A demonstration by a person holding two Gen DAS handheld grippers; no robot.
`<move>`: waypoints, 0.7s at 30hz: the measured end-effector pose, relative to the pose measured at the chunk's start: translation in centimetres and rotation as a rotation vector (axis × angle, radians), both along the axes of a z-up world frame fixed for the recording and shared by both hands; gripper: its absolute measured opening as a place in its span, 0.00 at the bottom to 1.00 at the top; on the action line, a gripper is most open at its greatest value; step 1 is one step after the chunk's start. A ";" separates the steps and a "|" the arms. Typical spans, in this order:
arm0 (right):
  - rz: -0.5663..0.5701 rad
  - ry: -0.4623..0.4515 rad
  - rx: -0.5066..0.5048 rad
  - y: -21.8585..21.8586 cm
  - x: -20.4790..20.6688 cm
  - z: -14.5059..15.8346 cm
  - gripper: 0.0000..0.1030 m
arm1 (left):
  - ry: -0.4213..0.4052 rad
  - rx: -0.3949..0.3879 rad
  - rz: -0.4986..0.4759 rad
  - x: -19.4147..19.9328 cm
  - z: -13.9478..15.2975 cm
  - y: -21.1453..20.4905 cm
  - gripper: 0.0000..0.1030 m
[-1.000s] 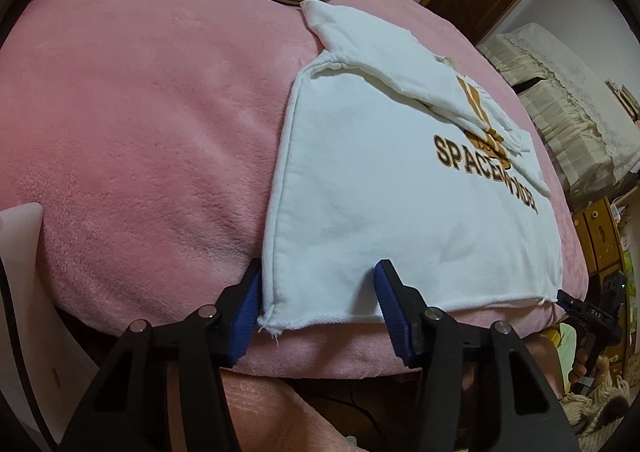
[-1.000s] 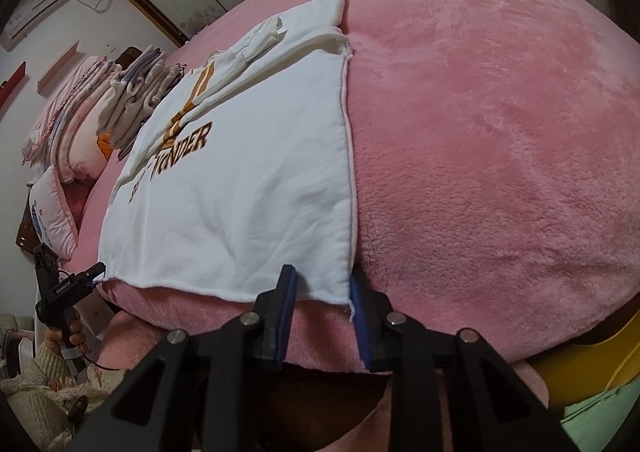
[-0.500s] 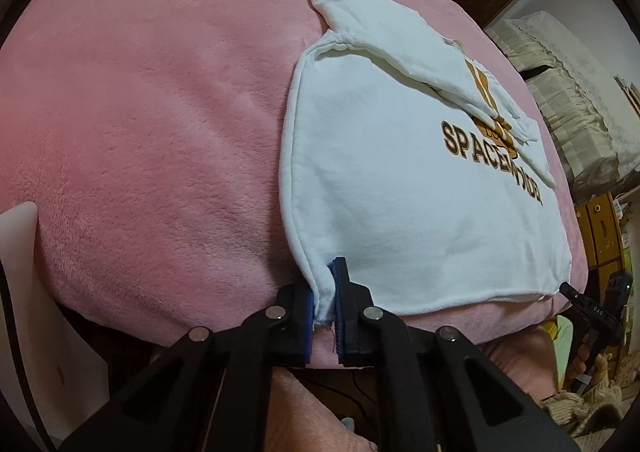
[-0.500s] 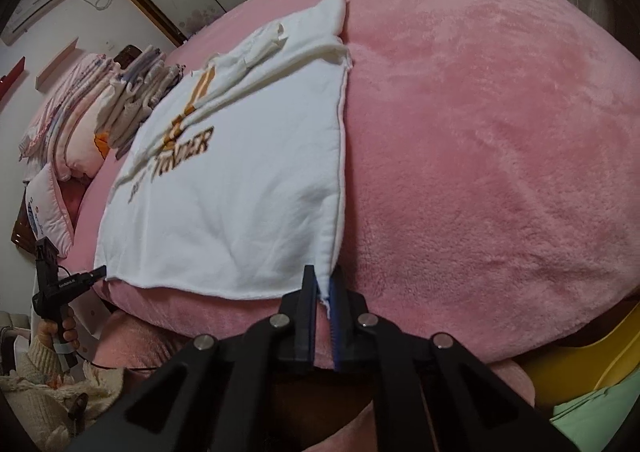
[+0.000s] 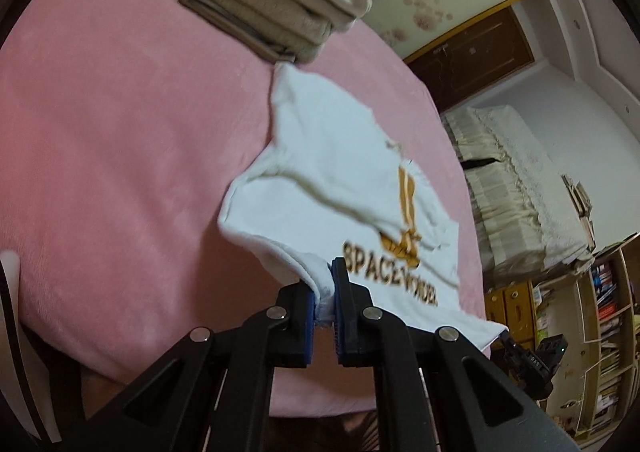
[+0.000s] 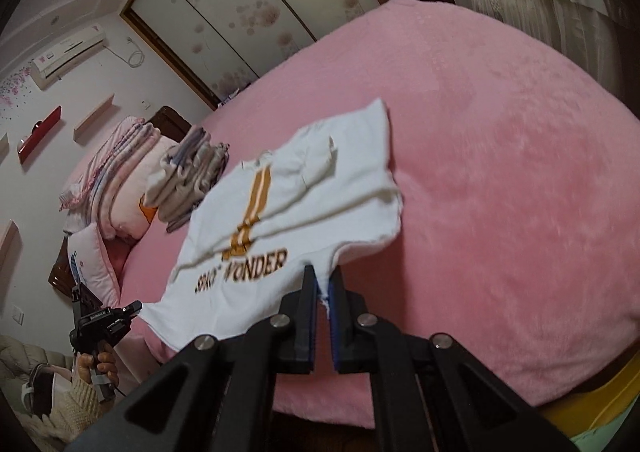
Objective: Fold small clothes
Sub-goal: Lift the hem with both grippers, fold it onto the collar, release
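Shirt: white shirt (image 5: 352, 188) on the pink bed (image 5: 120, 140), its near hem raised off it.
Left gripper (image 5: 325, 304): fingers pinching one hem corner.
Right gripper (image 6: 322, 302): fingers pinching the other corner.
Folded stack (image 5: 280, 8): just beyond the shirt, possibly touching.

White cotton T-shirt with brown lettering (image 5: 360, 220) on pink plush bed cover (image 5: 120, 140), near hem raised between left gripper (image 5: 324, 292) and right gripper (image 6: 322, 292). Stack of folded beige garments (image 5: 288, 8) behind shirt's far sleeve; pile of pink quilts (image 6: 120, 180) beyond.

Dim warm indoor light; shirt (image 5: 360, 188) motion-blurred, strong fisheye bend + dark vignette at edges.
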State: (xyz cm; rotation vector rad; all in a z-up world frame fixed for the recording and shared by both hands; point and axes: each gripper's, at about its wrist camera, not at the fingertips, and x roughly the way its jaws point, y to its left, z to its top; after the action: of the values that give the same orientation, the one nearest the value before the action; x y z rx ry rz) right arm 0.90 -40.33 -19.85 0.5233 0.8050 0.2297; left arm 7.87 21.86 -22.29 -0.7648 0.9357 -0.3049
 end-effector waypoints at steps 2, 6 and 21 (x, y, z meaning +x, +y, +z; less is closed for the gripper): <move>-0.011 -0.008 -0.011 0.0 1.2 0.8 0.04 | -0.018 0.007 0.023 1.3 1.2 -0.2 0.05; -0.033 -0.022 -0.038 -0.1 4.7 2.5 0.04 | -0.044 0.056 0.073 5.4 3.8 -0.6 0.05; -0.100 0.028 -0.087 -0.7 19.4 1.5 0.04 | 0.010 0.216 0.161 20.6 3.5 -2.6 0.05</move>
State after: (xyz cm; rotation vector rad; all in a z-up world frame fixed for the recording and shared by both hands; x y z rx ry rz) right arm 20.34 -41.01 -18.38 0.4842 0.8098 0.0952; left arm 28.46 19.28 -18.82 -0.6383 0.8935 -0.0575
